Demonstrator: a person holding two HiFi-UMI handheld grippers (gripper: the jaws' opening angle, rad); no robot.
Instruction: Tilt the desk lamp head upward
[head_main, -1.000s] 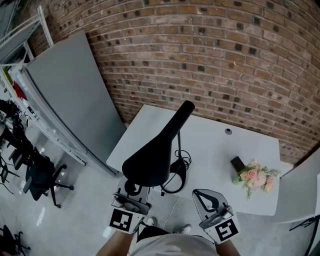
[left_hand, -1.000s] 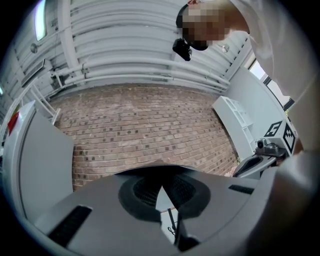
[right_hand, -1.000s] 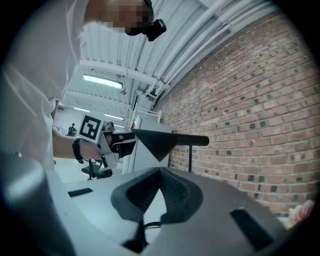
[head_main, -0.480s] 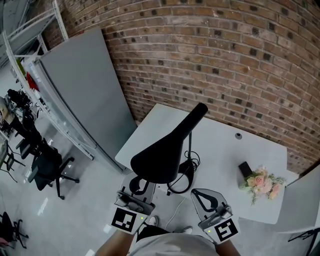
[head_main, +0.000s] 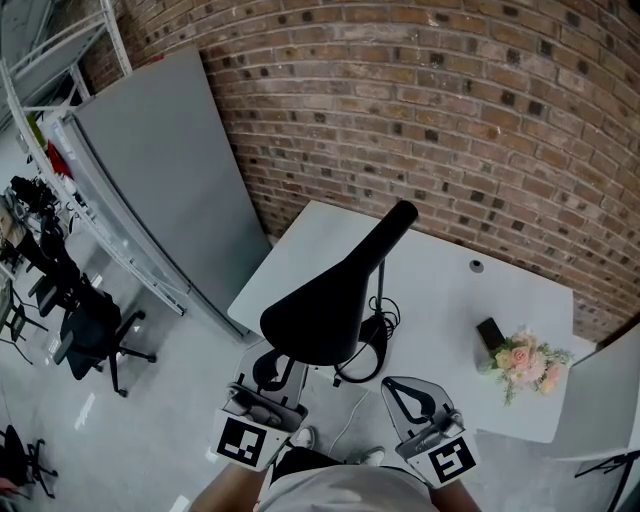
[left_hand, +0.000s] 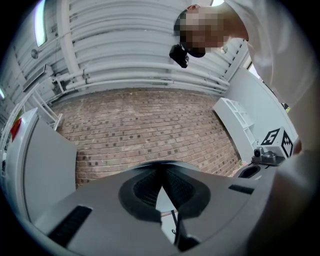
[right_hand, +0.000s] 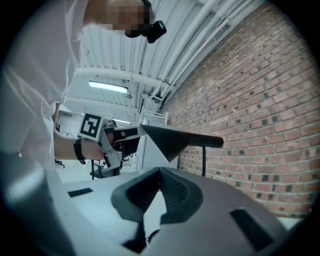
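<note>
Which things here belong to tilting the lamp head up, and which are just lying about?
Part of the job:
lamp head
left gripper, shut on the head's wide end
table the lamp stands on

Lying about:
flowers
small black box next to them
office chair on the floor
right gripper, shut and empty

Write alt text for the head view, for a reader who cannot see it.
A black desk lamp head fills the centre above a white table set against a brick wall. Below it are the left gripper, its tip under the lamp head, and the right gripper; pink flowers lie at the table's right end.
</note>
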